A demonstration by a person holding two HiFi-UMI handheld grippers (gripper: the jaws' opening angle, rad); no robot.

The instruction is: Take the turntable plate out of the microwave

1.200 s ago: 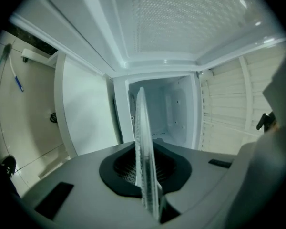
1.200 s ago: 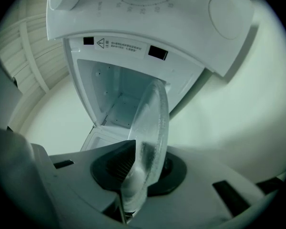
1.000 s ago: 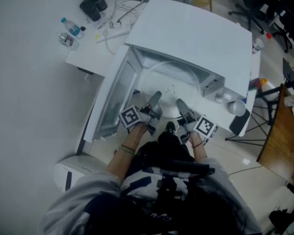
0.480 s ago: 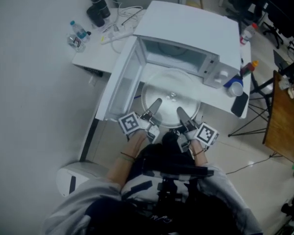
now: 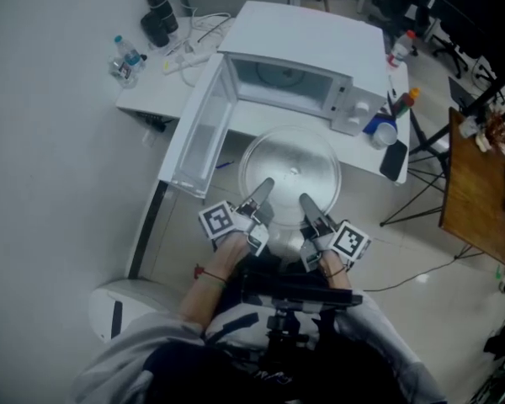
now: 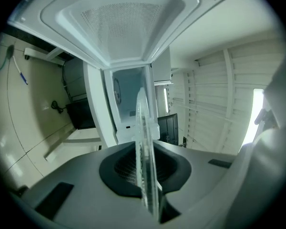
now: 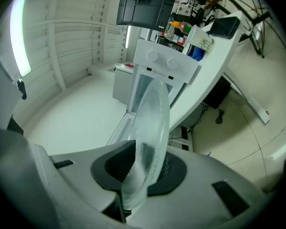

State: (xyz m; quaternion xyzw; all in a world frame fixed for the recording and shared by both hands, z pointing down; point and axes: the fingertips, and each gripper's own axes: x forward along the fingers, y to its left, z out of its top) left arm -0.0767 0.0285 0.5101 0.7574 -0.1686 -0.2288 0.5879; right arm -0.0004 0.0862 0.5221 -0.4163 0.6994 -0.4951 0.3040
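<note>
I hold the round clear glass turntable plate [image 5: 290, 162] with both grippers. It is outside the white microwave [image 5: 307, 40], in front of the open cavity, beside the swung-open white door [image 5: 198, 133] and over the white table [image 5: 360, 151]. The left gripper [image 5: 263, 190] clamps the near rim with its jaws almost together. The right gripper [image 5: 307, 202] pinches the same rim, a little wider.

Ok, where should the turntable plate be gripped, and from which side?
The near rim of the turntable plate, coming in level from the side opposite the microwave, either side of centre: it is a wide, flat, thin disc. The left gripper and right gripper hold it so.
</note>
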